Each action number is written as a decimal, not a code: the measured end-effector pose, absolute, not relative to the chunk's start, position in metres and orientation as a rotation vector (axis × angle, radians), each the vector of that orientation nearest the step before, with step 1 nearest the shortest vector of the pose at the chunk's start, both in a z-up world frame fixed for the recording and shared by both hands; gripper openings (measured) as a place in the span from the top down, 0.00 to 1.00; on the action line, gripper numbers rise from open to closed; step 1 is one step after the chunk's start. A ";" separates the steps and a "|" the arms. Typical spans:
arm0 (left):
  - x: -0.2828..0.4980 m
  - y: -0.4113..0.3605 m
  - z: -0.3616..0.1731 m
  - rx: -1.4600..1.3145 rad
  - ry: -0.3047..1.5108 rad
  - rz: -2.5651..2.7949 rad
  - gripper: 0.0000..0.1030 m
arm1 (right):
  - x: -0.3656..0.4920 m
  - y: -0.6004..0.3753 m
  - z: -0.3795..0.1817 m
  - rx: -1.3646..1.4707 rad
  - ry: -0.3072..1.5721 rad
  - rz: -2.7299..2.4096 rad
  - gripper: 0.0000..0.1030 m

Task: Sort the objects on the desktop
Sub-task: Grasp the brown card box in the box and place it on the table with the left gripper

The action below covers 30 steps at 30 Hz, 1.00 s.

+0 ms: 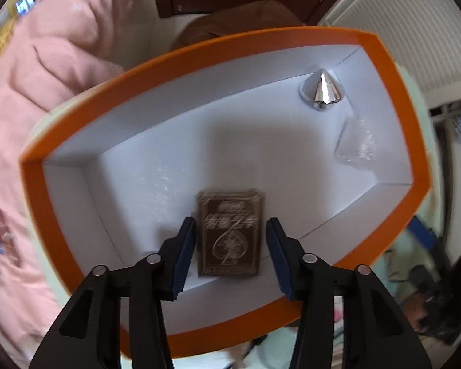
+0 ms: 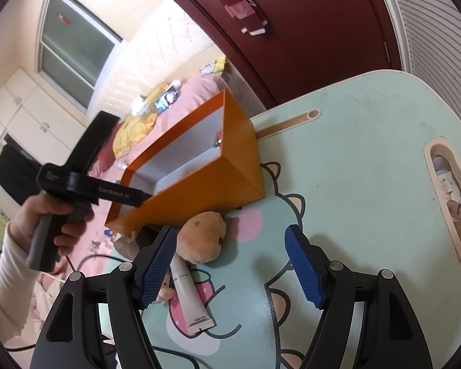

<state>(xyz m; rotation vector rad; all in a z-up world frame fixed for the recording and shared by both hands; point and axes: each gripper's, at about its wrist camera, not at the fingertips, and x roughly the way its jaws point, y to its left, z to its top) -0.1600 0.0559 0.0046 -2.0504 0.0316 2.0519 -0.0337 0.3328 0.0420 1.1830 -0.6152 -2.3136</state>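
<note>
In the left wrist view, we look down into an orange box (image 1: 381, 58) with a white lining. Our left tongs (image 1: 231, 233) reach over its near rim, spread apart. A dark brown deck of playing cards (image 1: 230, 230), printed with a spade outline, sits between the blue pads (image 1: 184, 252). It is blurred, and we cannot tell whether it touches either pad or rests on the box floor. In the far right corner of the box stands a shiny silver cone (image 1: 322, 89), point up. Just nearer along the right wall lies a clear crinkled plastic wrapper (image 1: 358, 143). A pink quilt (image 1: 55, 61) fills the left side beyond the box.

In the right wrist view, our right tongs (image 2: 229, 256) hover released over a mint-green desk (image 2: 368, 153) printed with a cartoon dinosaur. Between the pads, toward the left one, lies a tan plush toy (image 2: 201, 236), touching the orange box (image 2: 206, 193) behind it. A white cosmetic tube (image 2: 189, 295) lies just in front of the plush, its upper end beside the left pad. At the left, a hand (image 2: 58, 221) grips the handle of the left tongs (image 2: 120, 195), whose tip reaches over the box's edge and hides inside.
</note>
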 end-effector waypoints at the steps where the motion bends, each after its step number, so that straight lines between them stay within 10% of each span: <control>1: -0.160 0.054 0.005 -2.040 0.011 2.051 0.59 | -0.034 0.334 0.042 1.182 -0.622 -2.312 0.29; 17: -0.091 0.022 0.118 -1.590 -0.224 2.217 0.58 | -0.031 0.330 0.043 1.180 -0.585 -2.321 0.29; 30: 0.008 0.040 0.039 -1.540 0.011 2.230 0.58 | -0.027 0.316 0.043 1.138 -0.459 -2.381 0.29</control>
